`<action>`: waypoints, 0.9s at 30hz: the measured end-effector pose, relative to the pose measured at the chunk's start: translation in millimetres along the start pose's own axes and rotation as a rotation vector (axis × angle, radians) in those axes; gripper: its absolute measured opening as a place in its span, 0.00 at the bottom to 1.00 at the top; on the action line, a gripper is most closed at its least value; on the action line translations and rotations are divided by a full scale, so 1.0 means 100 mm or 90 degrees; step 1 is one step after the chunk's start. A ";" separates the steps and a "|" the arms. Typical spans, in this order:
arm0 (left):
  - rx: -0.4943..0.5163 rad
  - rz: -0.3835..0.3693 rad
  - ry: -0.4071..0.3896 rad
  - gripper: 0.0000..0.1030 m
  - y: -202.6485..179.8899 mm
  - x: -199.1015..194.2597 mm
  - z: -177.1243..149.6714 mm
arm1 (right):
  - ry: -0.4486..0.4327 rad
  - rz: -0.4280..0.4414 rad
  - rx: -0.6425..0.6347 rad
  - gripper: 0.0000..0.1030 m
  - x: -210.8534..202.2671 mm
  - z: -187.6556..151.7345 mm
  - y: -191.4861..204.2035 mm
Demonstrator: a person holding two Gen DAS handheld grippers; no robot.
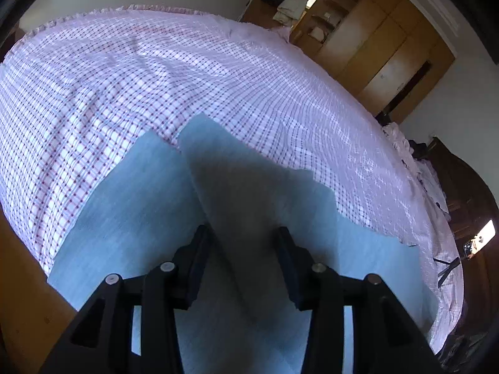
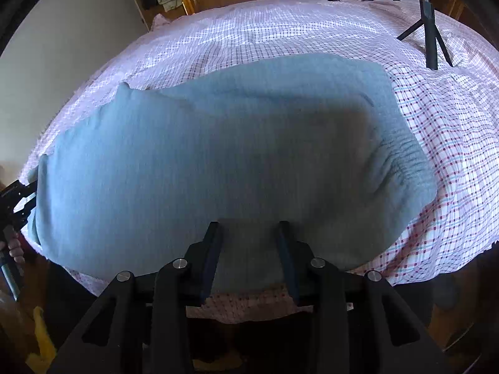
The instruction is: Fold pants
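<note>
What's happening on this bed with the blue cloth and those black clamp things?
A person is folding light blue pants spread on a checked bedsheet, holding a pair of tongs in each hand. The left tongs hover open over the leg end; the right tongs sit open at the near edge. Neither grips the fabric. A phone tripod stands nearby.

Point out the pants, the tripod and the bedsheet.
pants (image 2: 193, 155): right wrist view, middle of the blue fabric.
tripod (image 2: 428, 28): right wrist view, central post.
bedsheet (image 1: 124, 71): left wrist view, bare checked part.
</note>
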State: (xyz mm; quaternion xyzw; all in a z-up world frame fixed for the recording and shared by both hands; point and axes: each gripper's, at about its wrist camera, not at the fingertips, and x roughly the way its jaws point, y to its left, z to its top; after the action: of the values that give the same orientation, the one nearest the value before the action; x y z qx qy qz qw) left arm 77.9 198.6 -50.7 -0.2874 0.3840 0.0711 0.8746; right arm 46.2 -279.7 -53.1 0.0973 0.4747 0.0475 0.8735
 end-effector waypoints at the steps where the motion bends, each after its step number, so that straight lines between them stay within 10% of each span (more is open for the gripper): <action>1: 0.006 -0.013 0.000 0.23 -0.01 0.02 0.03 | -0.001 0.001 0.000 0.29 0.00 0.00 0.00; 4: 0.008 -0.037 -0.006 0.10 -0.04 -0.02 0.07 | -0.004 0.006 0.002 0.29 -0.01 -0.01 -0.01; 17: 0.198 -0.178 0.001 0.09 -1.09 -0.50 -0.09 | -0.011 0.010 0.007 0.29 -0.03 -0.03 -0.02; 27: 0.296 -0.234 0.063 0.33 -1.59 -0.49 -0.53 | -0.014 0.014 0.006 0.29 -0.03 -0.04 -0.01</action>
State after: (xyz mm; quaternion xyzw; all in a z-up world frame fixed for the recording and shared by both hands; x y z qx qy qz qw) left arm 65.4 42.4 26.5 -0.1469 0.3741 -0.1923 0.8953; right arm 41.2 -280.8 -52.9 0.1069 0.4645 0.0536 0.8775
